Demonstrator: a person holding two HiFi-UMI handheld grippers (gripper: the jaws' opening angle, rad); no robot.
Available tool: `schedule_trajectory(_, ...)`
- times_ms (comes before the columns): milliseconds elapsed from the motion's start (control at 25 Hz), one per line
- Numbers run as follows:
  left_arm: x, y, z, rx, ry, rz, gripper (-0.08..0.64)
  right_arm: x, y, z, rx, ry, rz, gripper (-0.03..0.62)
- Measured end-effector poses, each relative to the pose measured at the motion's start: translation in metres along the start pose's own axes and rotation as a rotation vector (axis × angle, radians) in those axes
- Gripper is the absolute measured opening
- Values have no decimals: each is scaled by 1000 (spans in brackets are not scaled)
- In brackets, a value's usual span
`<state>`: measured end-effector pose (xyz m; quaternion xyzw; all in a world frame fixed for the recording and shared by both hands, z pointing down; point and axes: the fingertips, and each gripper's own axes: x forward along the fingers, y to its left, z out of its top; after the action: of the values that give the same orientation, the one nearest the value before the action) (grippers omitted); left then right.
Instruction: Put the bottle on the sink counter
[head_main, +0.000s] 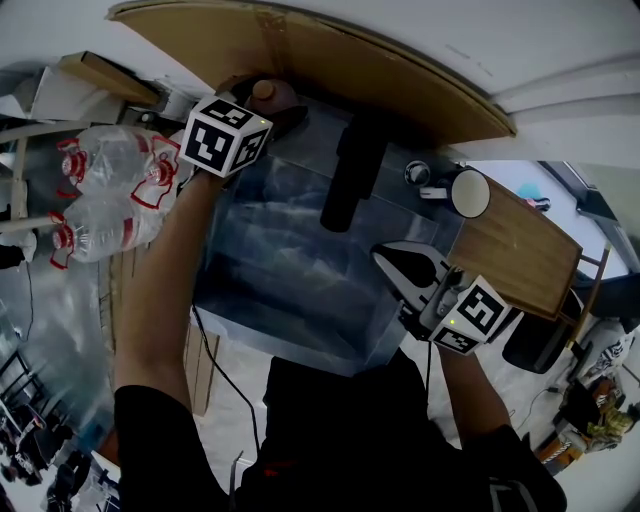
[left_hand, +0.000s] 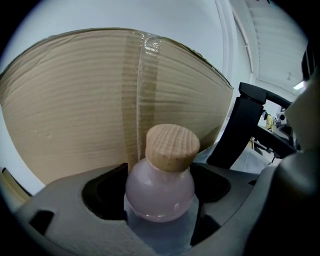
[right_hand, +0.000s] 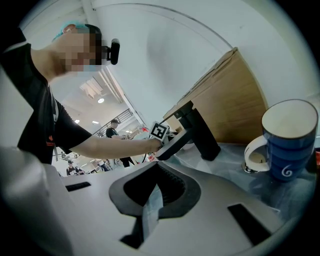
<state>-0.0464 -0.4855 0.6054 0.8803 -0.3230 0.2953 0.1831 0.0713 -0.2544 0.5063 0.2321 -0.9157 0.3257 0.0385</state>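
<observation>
The bottle (left_hand: 159, 194) is smooth and glossy under a raw wooden stopper (left_hand: 172, 146); the cardboard (left_hand: 70, 115) behind is matt, ribbed, with shiny tape (left_hand: 146, 75).

Even indoor light; heavy fisheye bending, dark corners; the near bottle (left_hand: 160, 192) looks slightly blurred.

The left gripper (head_main: 268, 108) holds a wood-capped bottle (head_main: 263, 90) beside the cardboard (head_main: 330, 70).
</observation>
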Motion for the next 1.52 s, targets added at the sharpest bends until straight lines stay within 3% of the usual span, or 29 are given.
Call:
schedule_trajectory(640,4,-1,2,17,2,12,379,-2,0,3,0,-4,2,5)
schedule_trajectory(880,4,-2,0,82,24,31,379,-3,5,6,-8,1,0,5)
schedule_trajectory(1200,-10,-4,3,90,9,63,394,-2,14,8,-20,4,0,5)
schedule_trajectory(1520,-64,-20,-9,27,-46,82,397,5,32,19,-51,-11,-1,5)
